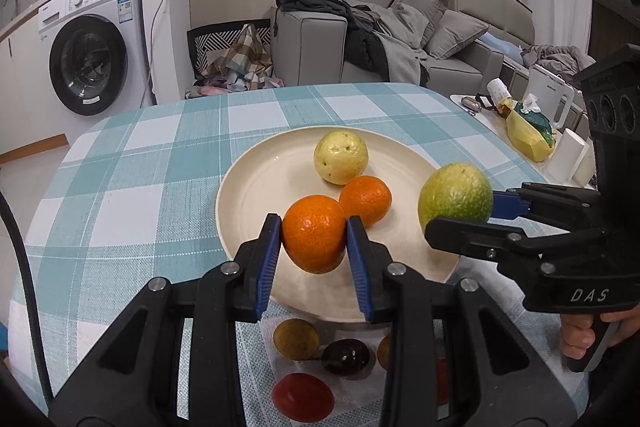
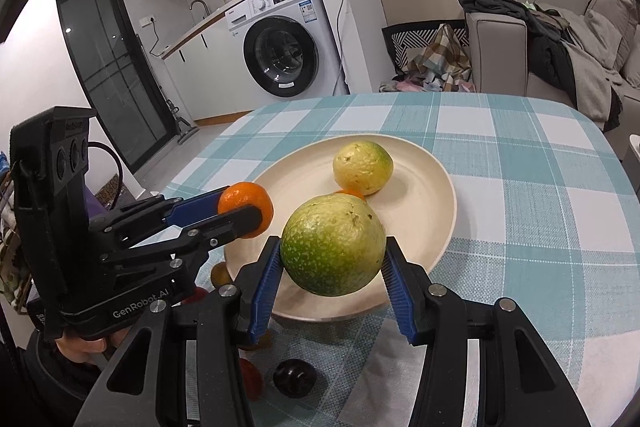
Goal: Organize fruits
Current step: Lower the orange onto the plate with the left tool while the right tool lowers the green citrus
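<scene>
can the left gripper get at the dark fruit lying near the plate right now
Probably not: the left gripper is already shut on an orange, and the dark fruit lies low under it beside the plate.

Woven checked tablecloth (image 1: 132, 163), glossy cream plate (image 1: 260, 187), perhaps ceramic; dimpled orange (image 1: 314, 233).

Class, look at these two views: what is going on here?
A person holds a gripper in each hand over a cream plate. The left gripper is shut on an orange; the right gripper is shut on a green fruit. A yellowish fruit and a second orange already sit on the plate.
</scene>
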`<state>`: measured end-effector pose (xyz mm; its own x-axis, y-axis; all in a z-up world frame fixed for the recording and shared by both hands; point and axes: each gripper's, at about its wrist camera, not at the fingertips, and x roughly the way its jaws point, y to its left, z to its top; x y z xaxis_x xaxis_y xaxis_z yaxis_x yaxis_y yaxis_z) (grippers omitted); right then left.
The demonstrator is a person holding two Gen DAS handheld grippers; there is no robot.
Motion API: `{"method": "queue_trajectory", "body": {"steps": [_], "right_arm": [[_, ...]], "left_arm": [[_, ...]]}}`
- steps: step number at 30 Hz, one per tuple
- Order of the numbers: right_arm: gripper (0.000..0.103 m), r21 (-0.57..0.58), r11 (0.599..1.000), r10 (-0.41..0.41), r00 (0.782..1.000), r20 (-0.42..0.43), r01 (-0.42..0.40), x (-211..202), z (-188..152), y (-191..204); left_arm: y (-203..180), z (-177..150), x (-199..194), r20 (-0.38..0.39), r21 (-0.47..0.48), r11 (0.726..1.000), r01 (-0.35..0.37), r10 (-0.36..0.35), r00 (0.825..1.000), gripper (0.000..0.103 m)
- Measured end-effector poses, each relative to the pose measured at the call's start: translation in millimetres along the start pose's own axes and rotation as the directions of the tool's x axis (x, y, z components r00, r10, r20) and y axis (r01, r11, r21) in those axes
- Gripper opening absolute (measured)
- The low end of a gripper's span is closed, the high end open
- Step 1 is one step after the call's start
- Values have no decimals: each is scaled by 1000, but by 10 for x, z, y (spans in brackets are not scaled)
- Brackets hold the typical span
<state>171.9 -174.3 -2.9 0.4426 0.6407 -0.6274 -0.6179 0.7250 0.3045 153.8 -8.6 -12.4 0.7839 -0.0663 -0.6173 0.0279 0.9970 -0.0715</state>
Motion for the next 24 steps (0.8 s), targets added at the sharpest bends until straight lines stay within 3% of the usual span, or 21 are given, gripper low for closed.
{"method": "queue_trajectory", "body": {"steps": [24], "right_arm": [[51, -62, 994, -86, 996, -27, 85, 131, -79, 70]], "left_arm": [[-47, -57, 9, -38, 13, 1000, -10, 11, 999, 30]]}}
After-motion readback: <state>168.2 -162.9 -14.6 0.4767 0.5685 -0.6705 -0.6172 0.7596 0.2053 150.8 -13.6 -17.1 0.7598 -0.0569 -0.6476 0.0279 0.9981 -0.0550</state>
